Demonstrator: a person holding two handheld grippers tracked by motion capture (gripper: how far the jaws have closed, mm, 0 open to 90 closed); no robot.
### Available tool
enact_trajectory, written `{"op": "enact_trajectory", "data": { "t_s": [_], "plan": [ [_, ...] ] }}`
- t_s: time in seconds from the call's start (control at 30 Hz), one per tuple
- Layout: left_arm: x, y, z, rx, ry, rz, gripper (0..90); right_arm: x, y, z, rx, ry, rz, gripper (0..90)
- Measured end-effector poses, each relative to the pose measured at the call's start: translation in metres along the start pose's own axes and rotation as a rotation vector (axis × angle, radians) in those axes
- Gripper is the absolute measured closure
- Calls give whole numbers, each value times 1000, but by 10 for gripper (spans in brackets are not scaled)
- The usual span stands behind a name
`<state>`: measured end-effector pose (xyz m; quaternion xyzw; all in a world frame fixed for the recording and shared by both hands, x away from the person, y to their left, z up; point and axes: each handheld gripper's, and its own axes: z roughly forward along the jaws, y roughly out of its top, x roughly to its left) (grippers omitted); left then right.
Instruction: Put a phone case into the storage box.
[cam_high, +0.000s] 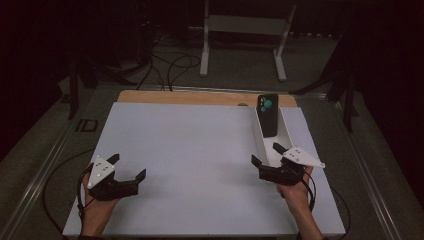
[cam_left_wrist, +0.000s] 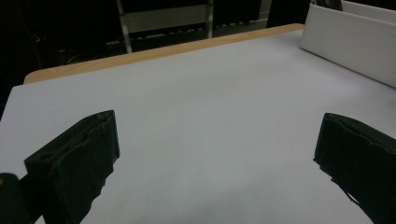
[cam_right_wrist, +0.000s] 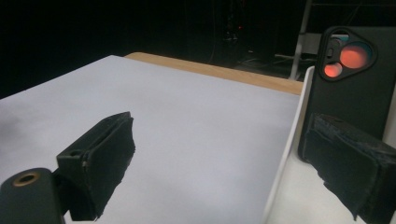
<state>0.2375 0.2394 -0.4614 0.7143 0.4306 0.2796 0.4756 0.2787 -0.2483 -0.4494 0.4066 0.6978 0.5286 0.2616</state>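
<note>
1. Dark room all round, with a white frame stand and loose cables on the floor well beyond both claws; a wooden table carries a pale board that lies under them.
2. White tray: a long open trough running away from the right gripper. In the right gripper view its near wall passes between the jaws, one jaw outside and one inside.
3. Black phone: it leans upright in the tray, camera end up, ahead of the right gripper and just past its inner jaw.
4. Right gripper: jaws wide, holding nothing, straddling the tray wall.
5. Left gripper: jaws wide, empty, low over bare board, well to the side of the tray, whose wall shows ahead and to its right.
6. Risks, as I judge them: closing now would pinch the tray wall instead of the phone and drag or tip the light tray; pushing forward could knock the leaning phone flat; a grip on the phone's slick case near one edge could let it twist out.
</note>
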Motion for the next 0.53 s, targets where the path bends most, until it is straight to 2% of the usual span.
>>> {"op": "enact_trajectory", "data": {
  "t_s": [0.1,0.27,0.53],
  "plan": [
    [-1,-1,1,-4,-8,1,6,1,-7,-3,-9,5,1,85],
    [-3,-2,1,-9,-18,8,6,4,-17,-7,-15,0,-24,85],
    [-5,-2,2,-4,-17,13,6,5,-19,-12,-38,-5,-23,85]
  ]
}}
